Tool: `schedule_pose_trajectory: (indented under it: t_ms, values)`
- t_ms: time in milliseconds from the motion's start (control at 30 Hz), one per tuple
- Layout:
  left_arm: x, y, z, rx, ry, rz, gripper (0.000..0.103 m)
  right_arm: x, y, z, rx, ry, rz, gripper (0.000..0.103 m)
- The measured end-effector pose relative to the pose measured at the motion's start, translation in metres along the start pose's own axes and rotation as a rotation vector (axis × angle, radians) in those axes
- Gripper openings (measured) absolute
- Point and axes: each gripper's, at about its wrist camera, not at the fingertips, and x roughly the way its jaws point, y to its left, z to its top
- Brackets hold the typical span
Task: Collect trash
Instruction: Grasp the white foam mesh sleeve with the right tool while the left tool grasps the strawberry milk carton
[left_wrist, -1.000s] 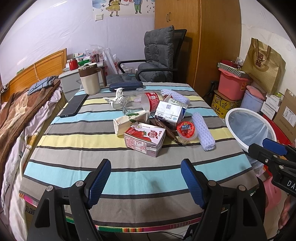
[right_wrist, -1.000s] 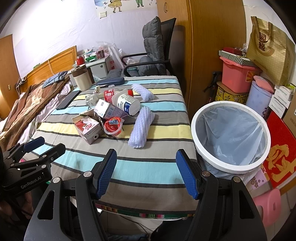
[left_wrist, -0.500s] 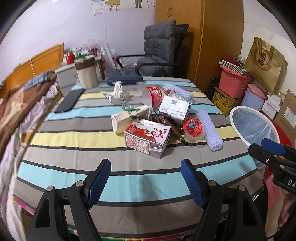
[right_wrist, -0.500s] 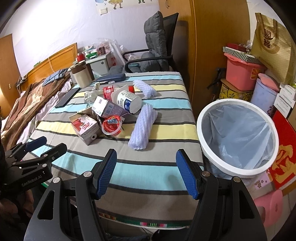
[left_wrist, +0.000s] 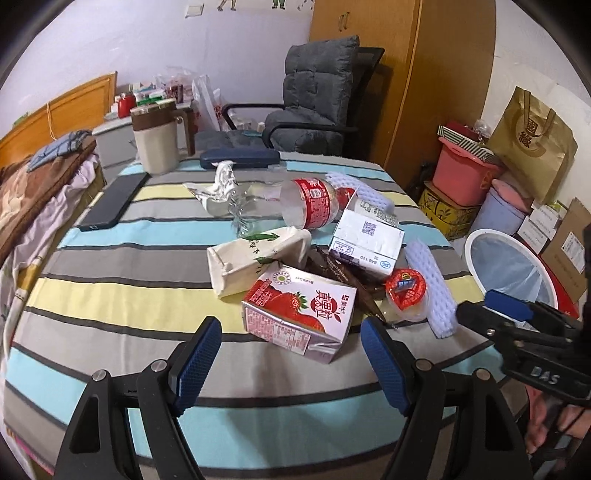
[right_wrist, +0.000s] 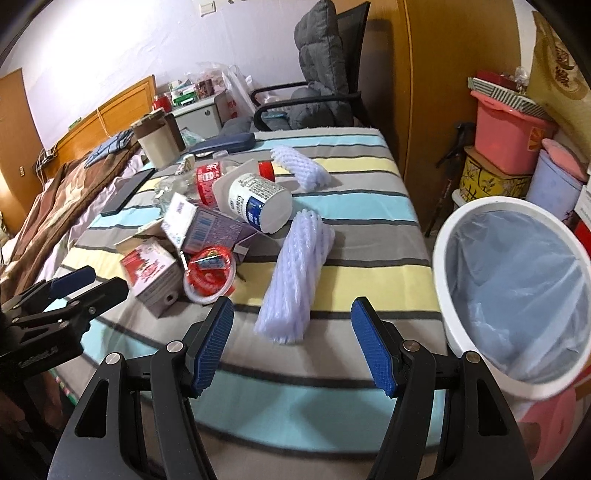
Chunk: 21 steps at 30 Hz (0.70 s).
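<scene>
Striped table — foam sleeve long axis toward right gripper.

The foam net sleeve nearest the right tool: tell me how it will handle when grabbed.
The foam net sleeve looks soft and airy, so it will probably squash between the fingers and weigh little. Its open mesh should grip well. Lying as a tube, it might roll if nudged sideways.
</scene>
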Motion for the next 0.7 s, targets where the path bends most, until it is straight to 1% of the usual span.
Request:
schedule_pose_trajectory:
  t_ms: [33, 200, 233, 300, 367, 400, 467, 567, 633, 700]
  values:
    - [0.004, 0.001, 0.000, -0.008, 0.007, -0.011, 0.077, 0.003, -0.001, 0.001, -0.001, 0.005, -0.001, 0.068]
    - [0.021, 0.004, 0.003, -0.053, 0.045, -0.037, 0.077, 0.015, -0.004, 0.004, 0.005, 0.028, -0.003, 0.059]
    - [0.023, 0.004, 0.003, -0.056, 0.050, -0.039, 0.077, 0.017, -0.005, 0.004, 0.007, 0.034, -0.006, 0.055]
    - [0.030, -0.001, 0.004, -0.048, 0.061, -0.042, 0.077, 0.021, -0.006, 0.005, 0.011, 0.046, -0.009, 0.052]
    - [0.037, -0.006, 0.003, -0.027, 0.074, -0.036, 0.077, 0.022, -0.008, 0.005, 0.015, 0.052, -0.002, 0.044]
    - [0.039, -0.006, 0.003, -0.019, 0.081, -0.033, 0.077, 0.022, -0.009, 0.005, 0.015, 0.053, -0.003, 0.042]
    - [0.040, -0.003, 0.002, -0.012, 0.088, -0.010, 0.077, 0.023, -0.011, 0.006, 0.014, 0.055, -0.007, 0.035]
    - [0.033, 0.013, -0.003, -0.026, 0.079, 0.034, 0.077, 0.023, -0.014, 0.006, 0.017, 0.048, -0.003, 0.032]
    - [0.026, 0.026, -0.006, -0.047, 0.067, 0.075, 0.077, 0.022, -0.015, 0.007, 0.018, 0.042, -0.001, 0.030]
    - [0.018, 0.039, -0.008, -0.076, 0.060, 0.101, 0.077, 0.020, -0.016, 0.006, 0.020, 0.035, 0.003, 0.028]
